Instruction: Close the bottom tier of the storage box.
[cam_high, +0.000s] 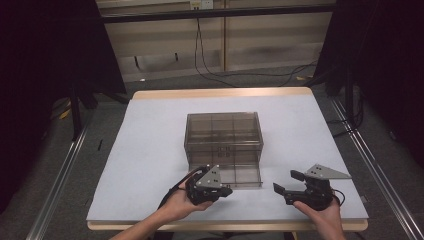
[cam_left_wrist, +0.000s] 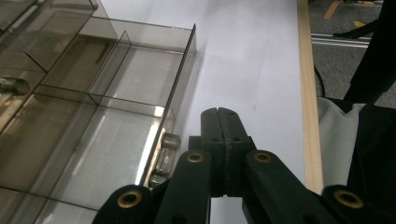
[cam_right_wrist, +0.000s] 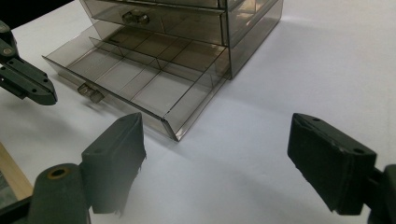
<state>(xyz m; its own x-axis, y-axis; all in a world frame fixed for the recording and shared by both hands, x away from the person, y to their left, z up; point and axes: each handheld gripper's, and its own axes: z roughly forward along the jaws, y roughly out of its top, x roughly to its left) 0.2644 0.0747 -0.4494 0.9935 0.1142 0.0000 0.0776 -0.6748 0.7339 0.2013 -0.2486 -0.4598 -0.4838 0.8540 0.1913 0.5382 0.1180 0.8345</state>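
High view: a smoky clear plastic drawer cabinet stands mid-table on the white table mat, its bottom drawer pulled out toward the person. The left gripper, held in the person's left hand, sits just in front of that drawer's front wall, its tip pointing right along it. The right gripper, in the right hand, lies off to the drawer's right, apart from it, jaws spread and pointing left.

Left gripper view: the left gripper has its two black jaws pressed flat together with nothing between them. Just to the left of the jaws runs the drawer front, and the drawer's small clear knob sits right beside the jaw base, outside the closed tips. Beyond the front wall lie the drawer's divided compartments, bare of contents where visible. To the right of the jaws is bare mat, then the table's wooden edge.

Right gripper view: the right gripper is wide open and empty, only white mat between its jaws. Ahead and to the left lies the open drawer, its near corner just beyond the left jaw. The knob shows on the drawer front, with the left gripper close beside it at far left.
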